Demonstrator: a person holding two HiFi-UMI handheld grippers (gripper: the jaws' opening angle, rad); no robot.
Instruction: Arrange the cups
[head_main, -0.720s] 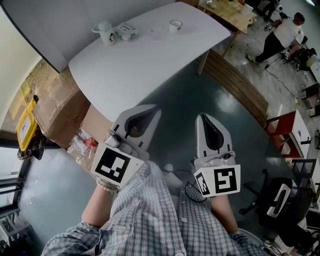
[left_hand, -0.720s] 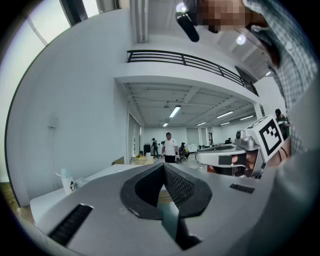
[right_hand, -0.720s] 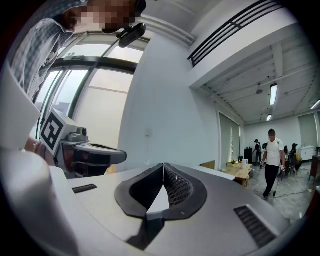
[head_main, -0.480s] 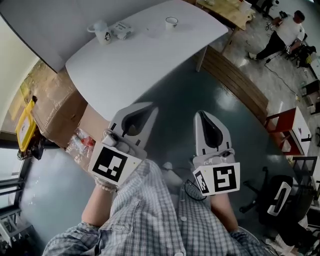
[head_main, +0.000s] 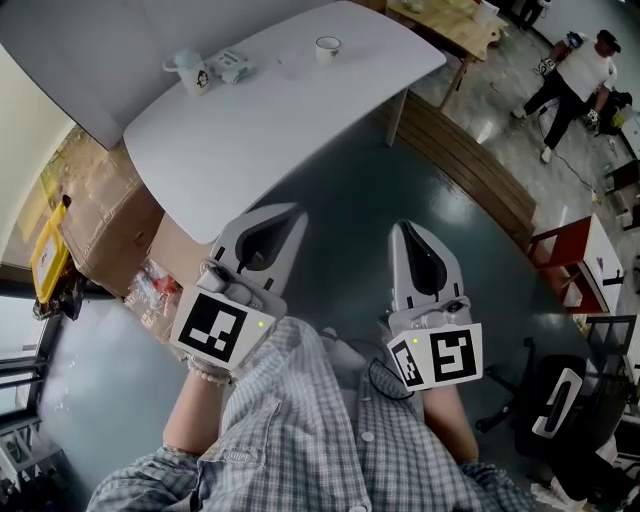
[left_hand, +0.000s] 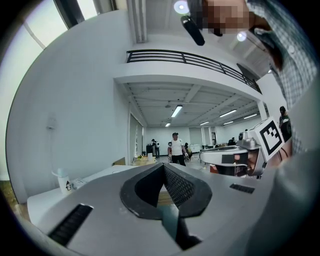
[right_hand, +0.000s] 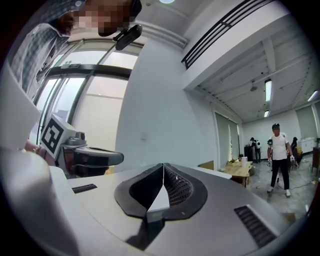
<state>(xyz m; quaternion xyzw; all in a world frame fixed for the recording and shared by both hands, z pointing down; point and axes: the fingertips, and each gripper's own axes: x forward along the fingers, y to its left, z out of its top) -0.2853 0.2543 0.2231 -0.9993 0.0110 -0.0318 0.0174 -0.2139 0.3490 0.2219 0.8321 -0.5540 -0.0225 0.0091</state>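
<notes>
Left gripper view shows the mug (left_hand: 62, 182); right doesn't.

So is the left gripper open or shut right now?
Shut. In the left gripper view, the two jaws of the left gripper meet at their tips, with nothing between them.

**Three cameras, one hall**

The head view is taken from above and aimed steeply down, close over the left claw (head_main: 290, 218) and right claw (head_main: 412, 240), with the white bench (head_main: 280, 110) farther ahead. Each claw view is taken level along its own jaws, very near them and wide-angled. The bench is shared by the head and left claw views. A distant person (head_main: 575, 75) in a white shirt is caught in all three.
</notes>
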